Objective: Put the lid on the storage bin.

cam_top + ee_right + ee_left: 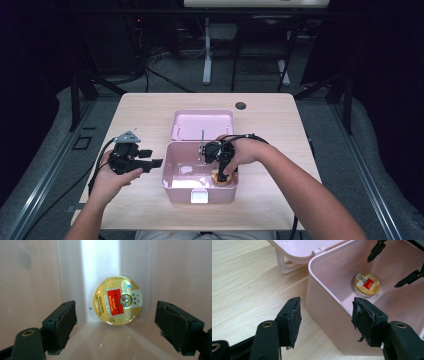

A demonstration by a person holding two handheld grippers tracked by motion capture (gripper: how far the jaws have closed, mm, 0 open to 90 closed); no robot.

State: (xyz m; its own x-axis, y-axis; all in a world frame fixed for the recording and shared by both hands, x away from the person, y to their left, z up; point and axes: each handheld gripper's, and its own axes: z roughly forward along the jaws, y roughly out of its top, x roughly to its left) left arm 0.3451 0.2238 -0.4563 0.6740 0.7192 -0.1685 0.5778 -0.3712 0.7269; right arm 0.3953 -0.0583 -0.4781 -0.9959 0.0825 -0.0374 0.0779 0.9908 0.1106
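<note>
Light wood counter, dark room | pink box centre, lid open | gold tin inside | right gripper fingers wide, empty | left gripper fingers wide, empty

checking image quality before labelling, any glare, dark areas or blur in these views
High view: room beyond the table is dark, box floor glares white. Right gripper view: a bright band crosses the box wall behind the tin, whose lid reflects light. Left gripper view: evenly lit, near tongs slightly soft.
</note>
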